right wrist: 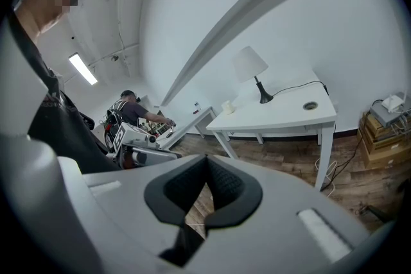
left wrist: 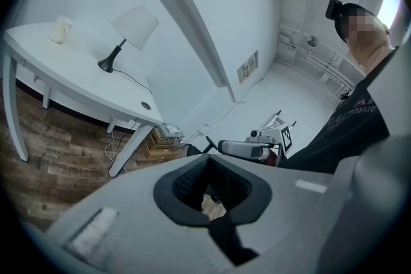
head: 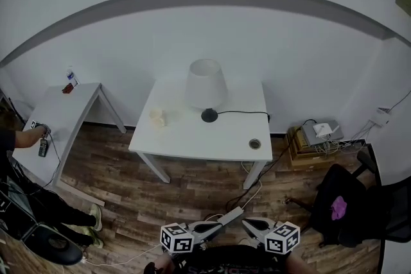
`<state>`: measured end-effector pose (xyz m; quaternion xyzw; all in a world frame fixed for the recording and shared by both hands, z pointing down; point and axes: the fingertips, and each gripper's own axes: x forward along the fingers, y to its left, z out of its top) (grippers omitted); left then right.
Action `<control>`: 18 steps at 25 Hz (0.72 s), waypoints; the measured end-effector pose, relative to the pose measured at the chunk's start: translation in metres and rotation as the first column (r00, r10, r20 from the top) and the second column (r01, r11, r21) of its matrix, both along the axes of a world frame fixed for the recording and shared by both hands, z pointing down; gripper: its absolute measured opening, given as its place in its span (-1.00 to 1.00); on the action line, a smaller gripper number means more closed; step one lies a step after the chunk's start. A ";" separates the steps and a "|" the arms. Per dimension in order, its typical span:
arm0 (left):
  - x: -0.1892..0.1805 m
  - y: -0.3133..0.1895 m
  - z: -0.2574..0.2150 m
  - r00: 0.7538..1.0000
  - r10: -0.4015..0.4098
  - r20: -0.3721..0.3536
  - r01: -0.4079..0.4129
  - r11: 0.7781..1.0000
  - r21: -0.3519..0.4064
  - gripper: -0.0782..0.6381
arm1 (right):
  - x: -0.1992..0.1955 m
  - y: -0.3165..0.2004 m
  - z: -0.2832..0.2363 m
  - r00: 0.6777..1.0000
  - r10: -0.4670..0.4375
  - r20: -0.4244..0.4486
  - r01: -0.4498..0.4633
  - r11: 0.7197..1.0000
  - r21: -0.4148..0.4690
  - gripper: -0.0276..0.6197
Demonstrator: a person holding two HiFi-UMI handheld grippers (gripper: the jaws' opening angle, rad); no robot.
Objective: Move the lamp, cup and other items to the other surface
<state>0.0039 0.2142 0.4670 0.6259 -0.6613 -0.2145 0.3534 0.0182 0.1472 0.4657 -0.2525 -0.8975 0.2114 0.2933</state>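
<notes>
- Both grippers are held low and close to the body, well apart from the furniture. The left gripper has its jaws together with nothing between them. The right gripper is likewise closed and empty.
- A wood-plank floor lies between the grippers and the table.
- The table is white, flat and smooth, on straight legs, with a round cable port near its right front corner.
- The cup stands near the table's left edge. It is small, cream and has a handle. It is judged rigid, light and breakable. Grip it across the wall or rim, squarely, as a glazed surface may slip.
- The lamp stands upright mid-table, towards the back. It has a pale tapered shade, a thin dark stem and a round dark base. It is judged light but top-heavy, with a shade that would crush. Take it on the stem, just above the base.
- Its black cable runs to the right edge and will drag or snag.
- The side table, far left, is the likely destination. Another person's hand is working there.
</notes>
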 end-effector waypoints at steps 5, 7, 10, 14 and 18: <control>0.000 0.001 0.000 1.000 0.001 0.007 -0.001 1.000 -0.014 -0.78 | 0.000 0.001 -0.001 1.000 0.006 0.003 -0.006 1.000 -0.007 -0.90; 0.000 0.002 0.001 1.000 0.001 0.004 -0.001 1.000 -0.017 -0.78 | 0.001 0.001 -0.001 1.000 0.009 0.005 -0.009 1.000 -0.008 -0.90; 0.000 0.003 0.000 1.000 0.005 0.011 -0.004 1.000 -0.017 -0.78 | 0.001 0.002 -0.002 1.000 0.010 0.009 -0.010 1.000 -0.009 -0.90; 0.001 0.004 -0.002 1.000 0.012 0.020 -0.011 1.000 -0.014 -0.77 | 0.001 0.005 -0.002 1.000 0.010 0.009 -0.010 1.000 -0.010 -0.90; 0.003 0.006 -0.003 1.000 0.009 0.011 -0.009 1.000 -0.006 -0.77 | 0.003 0.006 -0.003 1.000 0.009 0.010 -0.009 1.000 -0.011 -0.90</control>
